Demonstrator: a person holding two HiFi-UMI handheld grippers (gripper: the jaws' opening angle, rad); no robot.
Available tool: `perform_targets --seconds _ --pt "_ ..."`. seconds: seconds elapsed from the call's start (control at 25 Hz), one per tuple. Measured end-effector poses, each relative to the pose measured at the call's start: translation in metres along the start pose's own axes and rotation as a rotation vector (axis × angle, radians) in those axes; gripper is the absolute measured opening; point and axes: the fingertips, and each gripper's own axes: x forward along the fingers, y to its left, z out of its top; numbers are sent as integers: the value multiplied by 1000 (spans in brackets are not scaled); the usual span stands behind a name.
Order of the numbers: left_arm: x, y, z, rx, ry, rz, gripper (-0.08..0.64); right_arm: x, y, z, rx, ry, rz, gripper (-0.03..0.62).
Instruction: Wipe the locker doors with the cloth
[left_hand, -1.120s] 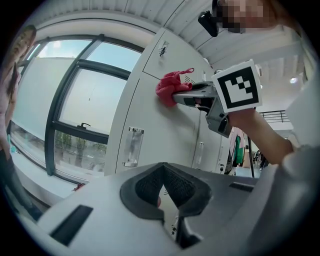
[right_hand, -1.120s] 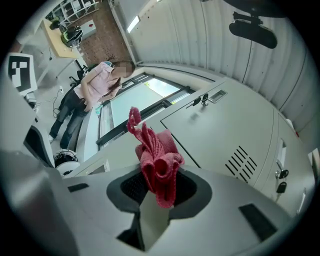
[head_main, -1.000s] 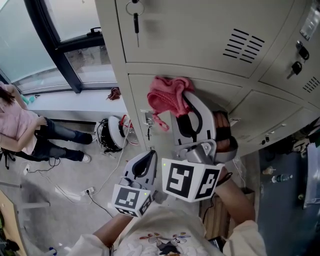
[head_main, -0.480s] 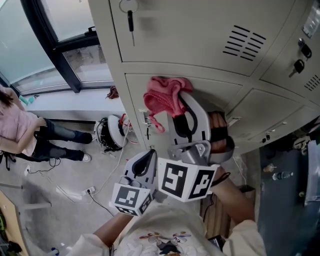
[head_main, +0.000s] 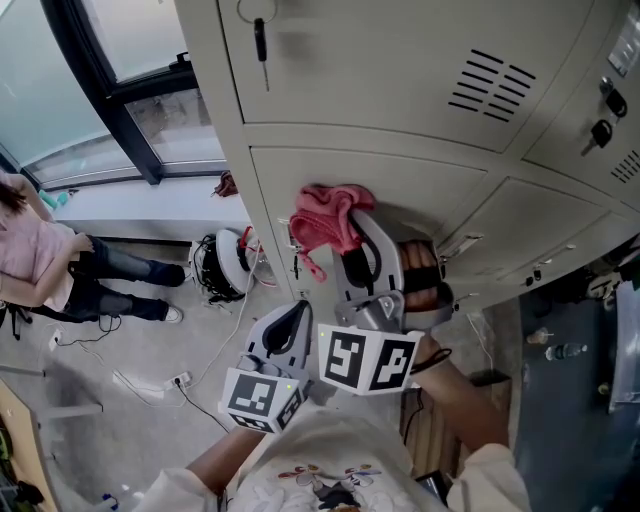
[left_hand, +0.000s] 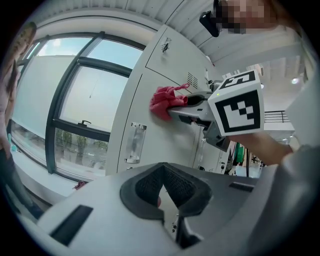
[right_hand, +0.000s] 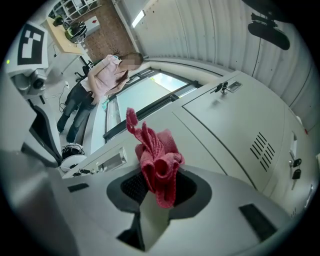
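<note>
Against the lower locker door (head_main: 440, 185), right gripper (head_main: 352, 228) is clamped on the pink cloth (head_main: 322, 215), which sits lower on the panel than 1 s ago. Left gripper (head_main: 296, 312) below, jaws together, empty, position unchanged.

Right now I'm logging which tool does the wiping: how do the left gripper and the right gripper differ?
The right gripper is shut on the pink cloth; the left gripper is shut on nothing. The right gripper holds the cloth against the locker door; the left gripper hangs lower, off the door. Both carry a marker cube.
</note>
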Motion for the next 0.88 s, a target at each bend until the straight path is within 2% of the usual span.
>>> perform_targets --seconds 0.28,0.88 --pt "-1 0 -2 -3 8 4 5 4 39 -23 -30 39 69 100" --pt "-2 3 -6 -4 10 17 5 8 91 -55 -60 83 149 100"
